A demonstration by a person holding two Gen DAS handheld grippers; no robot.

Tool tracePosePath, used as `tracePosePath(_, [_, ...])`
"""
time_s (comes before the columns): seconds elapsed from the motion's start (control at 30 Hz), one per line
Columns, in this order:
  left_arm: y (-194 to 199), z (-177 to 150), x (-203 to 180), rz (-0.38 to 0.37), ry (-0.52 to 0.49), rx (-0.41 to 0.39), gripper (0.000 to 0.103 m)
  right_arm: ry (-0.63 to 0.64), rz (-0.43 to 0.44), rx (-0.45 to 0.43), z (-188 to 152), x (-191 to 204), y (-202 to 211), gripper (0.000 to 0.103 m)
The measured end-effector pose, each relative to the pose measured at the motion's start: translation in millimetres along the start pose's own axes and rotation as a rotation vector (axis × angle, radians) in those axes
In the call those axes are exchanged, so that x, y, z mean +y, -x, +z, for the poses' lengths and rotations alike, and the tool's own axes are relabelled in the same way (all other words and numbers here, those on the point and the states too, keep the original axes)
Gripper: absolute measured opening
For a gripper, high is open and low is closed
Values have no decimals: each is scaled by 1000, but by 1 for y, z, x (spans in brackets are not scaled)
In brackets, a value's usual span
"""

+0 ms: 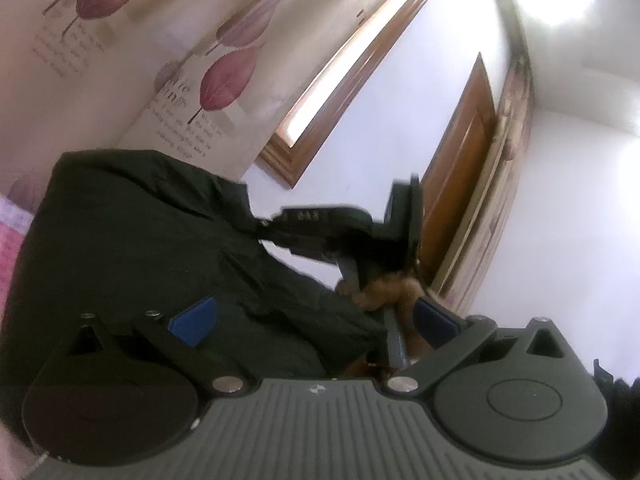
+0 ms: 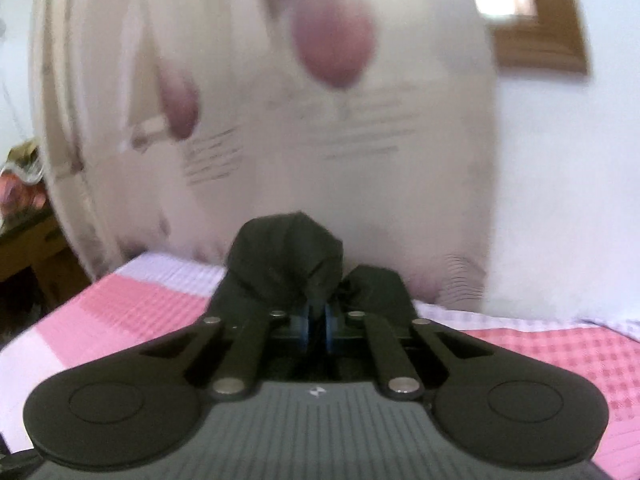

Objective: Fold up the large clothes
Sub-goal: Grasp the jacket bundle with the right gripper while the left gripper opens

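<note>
A large dark garment hangs in the air across the left and middle of the left wrist view. My left gripper is open, its blue pads wide apart, with the cloth lying between and beyond them. My right gripper shows beyond it, held by a hand, shut on the garment's far edge. In the right wrist view my right gripper is shut, blue pads pinching a bunched fold of the dark garment above the bed.
A pink and white checked bedspread covers the bed below. A leaf-patterned headboard wall stands behind. A wooden door and a wood-framed window are on the white wall. A wooden side table is at the left.
</note>
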State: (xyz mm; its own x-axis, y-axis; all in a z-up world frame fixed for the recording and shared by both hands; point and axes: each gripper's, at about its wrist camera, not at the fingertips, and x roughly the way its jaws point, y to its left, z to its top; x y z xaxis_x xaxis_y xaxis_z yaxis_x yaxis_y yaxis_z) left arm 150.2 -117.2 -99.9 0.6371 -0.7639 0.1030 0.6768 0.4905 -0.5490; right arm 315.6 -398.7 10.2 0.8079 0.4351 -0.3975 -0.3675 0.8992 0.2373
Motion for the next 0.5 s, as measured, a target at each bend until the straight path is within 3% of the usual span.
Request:
tracePosePath(0.17, [-25,-14,12,32,25,76,103,-168,-51,12,-50,-76,-5,5])
tracePosePath(0.3, [-38,-22,12,36,-17,107,103,-273,-119,25,-91,-120,-2,0])
tracePosePath(0.5, [-43,-32,19,27,-38,141,103,-483,-15,-97,-107,-145,36,4])
